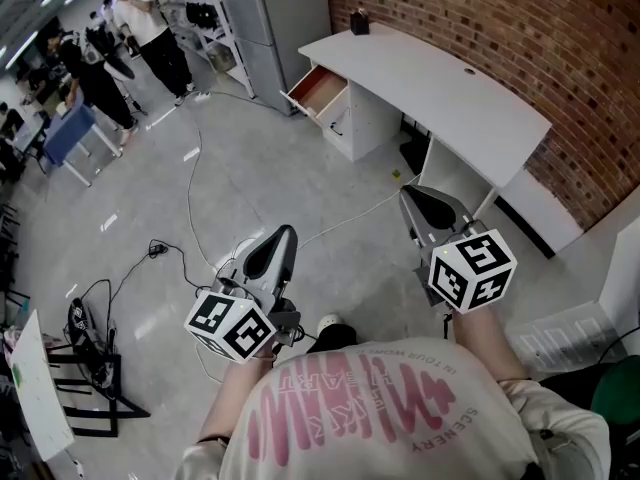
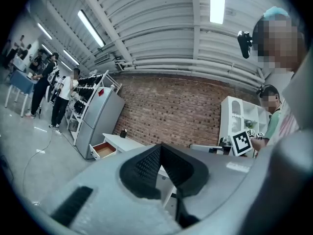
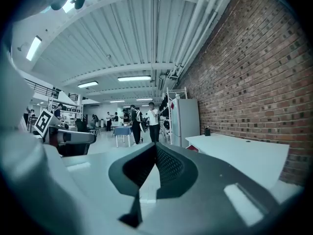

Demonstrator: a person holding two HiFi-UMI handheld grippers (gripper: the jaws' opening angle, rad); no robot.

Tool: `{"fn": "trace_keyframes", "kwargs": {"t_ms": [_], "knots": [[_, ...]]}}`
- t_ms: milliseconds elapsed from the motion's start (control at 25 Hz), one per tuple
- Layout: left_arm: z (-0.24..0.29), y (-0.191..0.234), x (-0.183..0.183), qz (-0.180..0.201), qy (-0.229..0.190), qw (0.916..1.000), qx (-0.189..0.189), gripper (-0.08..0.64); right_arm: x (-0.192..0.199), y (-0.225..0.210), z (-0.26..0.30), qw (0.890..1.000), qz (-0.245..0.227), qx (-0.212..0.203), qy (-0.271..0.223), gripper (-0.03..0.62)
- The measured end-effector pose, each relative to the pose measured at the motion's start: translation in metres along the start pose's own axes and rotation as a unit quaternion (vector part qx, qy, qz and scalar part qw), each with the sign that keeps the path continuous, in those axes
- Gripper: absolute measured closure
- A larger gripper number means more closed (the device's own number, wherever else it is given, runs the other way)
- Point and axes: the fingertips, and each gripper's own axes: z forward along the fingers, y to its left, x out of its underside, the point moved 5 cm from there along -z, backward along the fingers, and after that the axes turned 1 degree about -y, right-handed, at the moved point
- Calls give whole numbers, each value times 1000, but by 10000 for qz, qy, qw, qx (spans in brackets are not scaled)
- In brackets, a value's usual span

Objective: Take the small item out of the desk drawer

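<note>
White desk (image 1: 440,88); drawer (image 1: 318,88) open at 11 o'clock. Item inside, unseen: likely light and rigid, so I'd pinch its middle. My left tool (image 1: 278,243) and right tool (image 1: 418,200): closed, empty.

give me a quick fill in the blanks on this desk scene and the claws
1. The white desk stands against a ___ wall.
2. The drawer at the desk's end is ___.
3. The left claw and right claw hold nothing, and both are ___.
Missing words: brick, open, shut
</note>
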Motion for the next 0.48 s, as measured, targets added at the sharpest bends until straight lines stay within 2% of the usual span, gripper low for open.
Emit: {"fn": "trace_keyframes", "kwargs": {"t_ms": [200, 480], "knots": [[-7, -1, 11, -35, 64, 9999, -100, 554, 12, 6, -5, 9998, 27, -69, 158, 578], [-5, 14, 28, -72, 222, 9993, -300, 554, 28, 2, 2, 9988, 386, -173, 261, 578]]}}
